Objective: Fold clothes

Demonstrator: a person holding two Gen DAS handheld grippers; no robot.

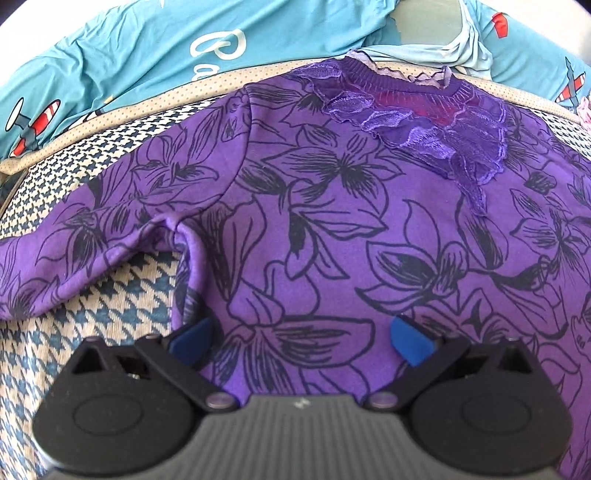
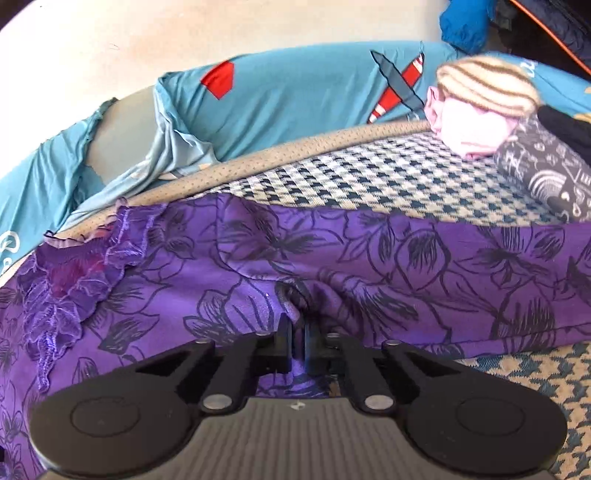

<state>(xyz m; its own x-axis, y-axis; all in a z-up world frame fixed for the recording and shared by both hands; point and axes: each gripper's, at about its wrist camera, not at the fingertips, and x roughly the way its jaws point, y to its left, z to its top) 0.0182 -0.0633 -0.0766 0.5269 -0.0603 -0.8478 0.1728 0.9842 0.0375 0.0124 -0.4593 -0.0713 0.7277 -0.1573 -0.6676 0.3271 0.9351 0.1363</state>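
Purple floral top [image 1: 332, 229] lay spread on houndstooth bed cover [image 1: 122, 295], left gripper [image 1: 301, 338] hovered wide apart over it, right gripper [image 2: 297, 330] pinched its cloth near the armpit — folded clothes [image 2: 509, 122] sat at far right edge.

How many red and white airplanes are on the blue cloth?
3 in the left view: two airplanes at the cloth's left and right ends, a partial one top right. Folds may hide more.

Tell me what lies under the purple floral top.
The houndstooth cover shows around the purple floral top, so the top lies on it. Anything beneath its middle is hidden.
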